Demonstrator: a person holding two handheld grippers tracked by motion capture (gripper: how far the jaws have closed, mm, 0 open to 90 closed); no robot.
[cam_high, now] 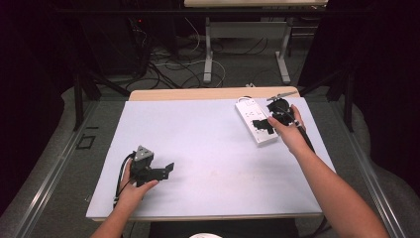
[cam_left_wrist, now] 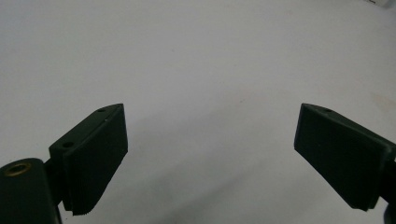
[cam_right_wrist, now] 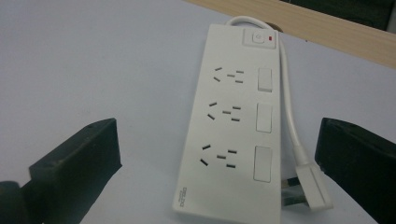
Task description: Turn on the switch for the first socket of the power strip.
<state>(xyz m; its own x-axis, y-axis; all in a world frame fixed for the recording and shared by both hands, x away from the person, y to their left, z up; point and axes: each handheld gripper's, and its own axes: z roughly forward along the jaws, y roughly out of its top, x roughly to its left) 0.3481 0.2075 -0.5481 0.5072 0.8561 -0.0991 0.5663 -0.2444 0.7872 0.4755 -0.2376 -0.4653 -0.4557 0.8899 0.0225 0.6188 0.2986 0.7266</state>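
1. The power strip (cam_right_wrist: 238, 126) is smooth white plastic with a faint sheen; its cord (cam_right_wrist: 289, 116) and plug (cam_right_wrist: 314, 186) look like the same white plastic.
2. The table (cam_right_wrist: 327, 28) edge shows pale wood grain.
3. The sheet (cam_high: 198, 148) over it is matt and light grey.
4. The left gripper (cam_left_wrist: 210, 158) has matt black jaws with ribbed pads.

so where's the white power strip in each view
High view: the power strip lies at the table's far right, by the right hand-held gripper.
Left gripper view: not in it.
Right gripper view: centre, plug beside it.
Shared landmark: the pale mat.
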